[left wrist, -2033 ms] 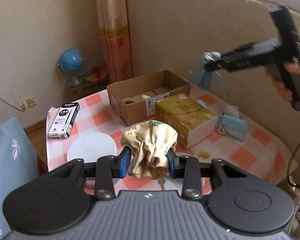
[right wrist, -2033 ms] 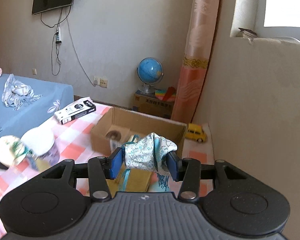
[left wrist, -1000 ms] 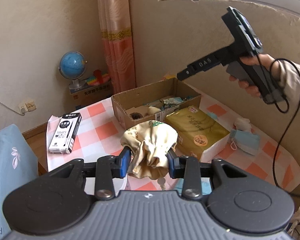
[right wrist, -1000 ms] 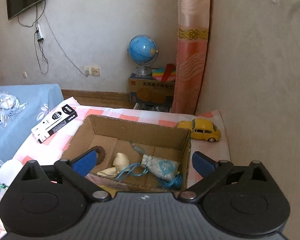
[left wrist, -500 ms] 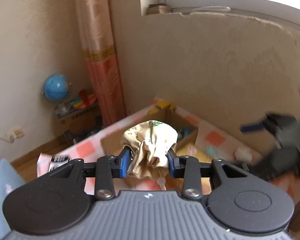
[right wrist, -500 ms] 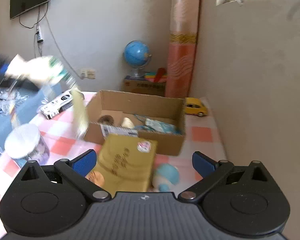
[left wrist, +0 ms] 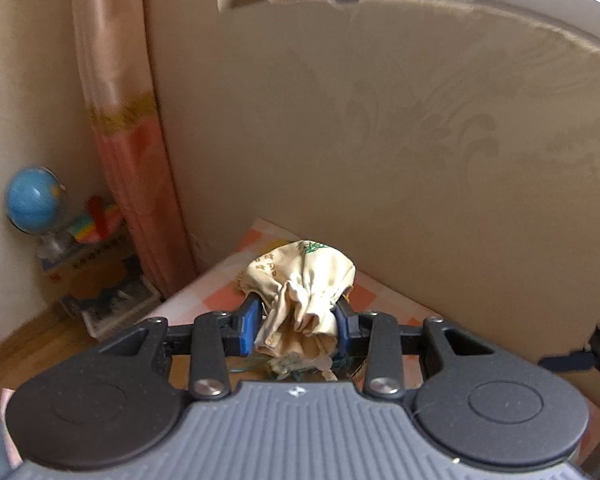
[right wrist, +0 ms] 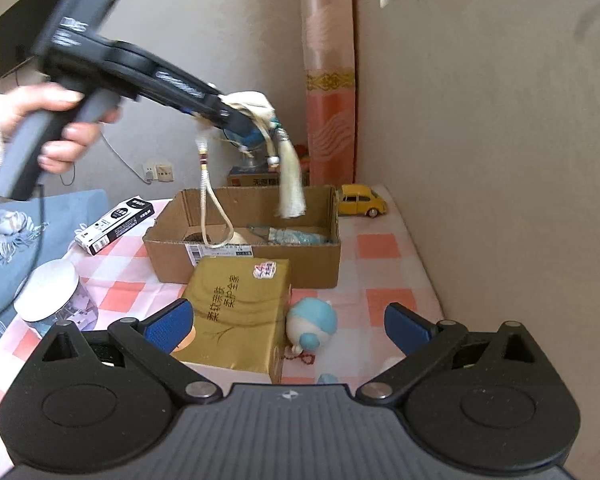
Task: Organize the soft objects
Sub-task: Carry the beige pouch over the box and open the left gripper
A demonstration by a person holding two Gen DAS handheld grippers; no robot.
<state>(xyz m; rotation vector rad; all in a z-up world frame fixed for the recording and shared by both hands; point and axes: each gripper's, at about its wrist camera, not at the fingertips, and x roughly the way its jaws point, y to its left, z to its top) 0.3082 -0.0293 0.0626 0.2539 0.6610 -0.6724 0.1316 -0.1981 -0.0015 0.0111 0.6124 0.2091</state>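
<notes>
left tool [left wrist: 296, 330] pinched on cream pouch [left wrist: 300, 280], hanging over cardboard box [right wrist: 244, 240] | right tool [right wrist: 288, 322] wide open, empty | pouch looks light, floppy, tassels dangle, grab bunched neck

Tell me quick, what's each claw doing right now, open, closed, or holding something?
Left claw: closed on the cream cloth pouch, held in the air above the cardboard box.
Right claw: open, holding nothing.
</notes>
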